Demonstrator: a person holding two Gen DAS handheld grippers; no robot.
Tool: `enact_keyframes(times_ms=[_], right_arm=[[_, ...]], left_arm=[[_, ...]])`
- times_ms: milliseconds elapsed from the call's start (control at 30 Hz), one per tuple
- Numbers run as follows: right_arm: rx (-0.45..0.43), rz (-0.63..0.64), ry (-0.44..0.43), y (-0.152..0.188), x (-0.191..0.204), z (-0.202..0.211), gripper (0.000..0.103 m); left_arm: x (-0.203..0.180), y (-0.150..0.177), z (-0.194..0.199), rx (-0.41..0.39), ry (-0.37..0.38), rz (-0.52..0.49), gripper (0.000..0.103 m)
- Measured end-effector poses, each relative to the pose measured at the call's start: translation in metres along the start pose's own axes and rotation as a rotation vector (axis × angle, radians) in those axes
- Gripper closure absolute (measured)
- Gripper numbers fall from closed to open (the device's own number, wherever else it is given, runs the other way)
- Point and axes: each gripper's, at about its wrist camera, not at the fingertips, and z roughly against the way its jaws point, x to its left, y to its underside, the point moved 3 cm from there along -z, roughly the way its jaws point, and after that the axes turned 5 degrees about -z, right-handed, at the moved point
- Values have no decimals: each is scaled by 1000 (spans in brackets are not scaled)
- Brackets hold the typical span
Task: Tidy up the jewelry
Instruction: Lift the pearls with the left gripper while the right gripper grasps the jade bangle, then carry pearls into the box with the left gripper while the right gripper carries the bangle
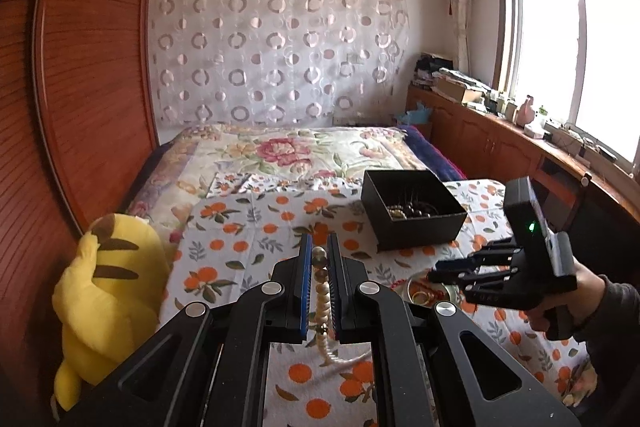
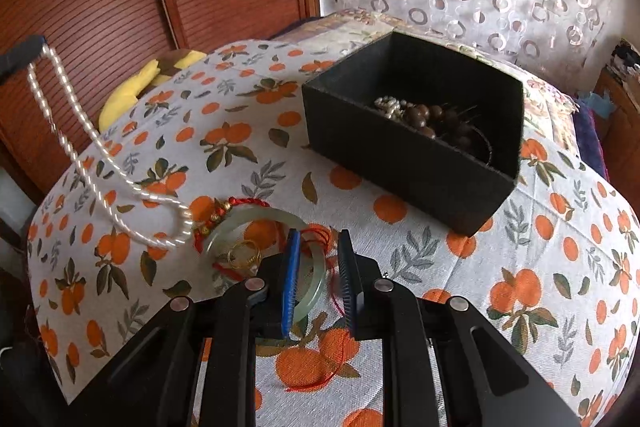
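Note:
My left gripper (image 1: pixel 319 247) is shut on a white pearl necklace (image 1: pixel 322 297), lifted above the orange-print cloth; in the right wrist view the necklace (image 2: pixel 86 169) hangs from the left fingertip (image 2: pixel 22 53) with its lower loop near the cloth. A black box (image 1: pixel 416 223), also in the right wrist view (image 2: pixel 404 163), holds dark beads (image 2: pixel 430 119) and a pearl piece. My right gripper (image 2: pixel 318 241) is open over a pale green jade bangle (image 2: pixel 316 285), with one finger inside the ring and one outside. Gold rings (image 2: pixel 244 253) and a red cord bracelet (image 2: pixel 224 211) lie by the bangle.
A yellow plush toy (image 1: pixel 104 291) sits at the cloth's left edge by a wooden wardrobe (image 1: pixel 72 67). A flowered bed (image 1: pixel 280 155) lies beyond. A cluttered wooden counter (image 1: pixel 520 135) runs under the window at right. A loose red thread (image 2: pixel 340 351) trails under my right gripper.

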Motion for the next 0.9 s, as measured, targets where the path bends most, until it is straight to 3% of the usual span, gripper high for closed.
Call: enact_keyframes(times_ms=[167, 200, 233, 500, 900], right_arm=[[5, 17, 7, 1, 1, -3, 82], [1, 32, 15, 2, 2, -3, 92], [0, 43, 16, 3, 4, -2, 94], [-69, 71, 44, 4, 11, 19, 95], [-194, 41, 76, -12, -8, 73, 95]], left_arm=[[-2, -6, 1, -8, -3, -9, 96], [-3, -7, 0, -8, -1, -10, 96], [-5, -8, 0, -8, 0, -12, 96], [-9, -18, -4, -16, 16, -13, 96], [-27, -60, -8, -66, 38, -58, 96]])
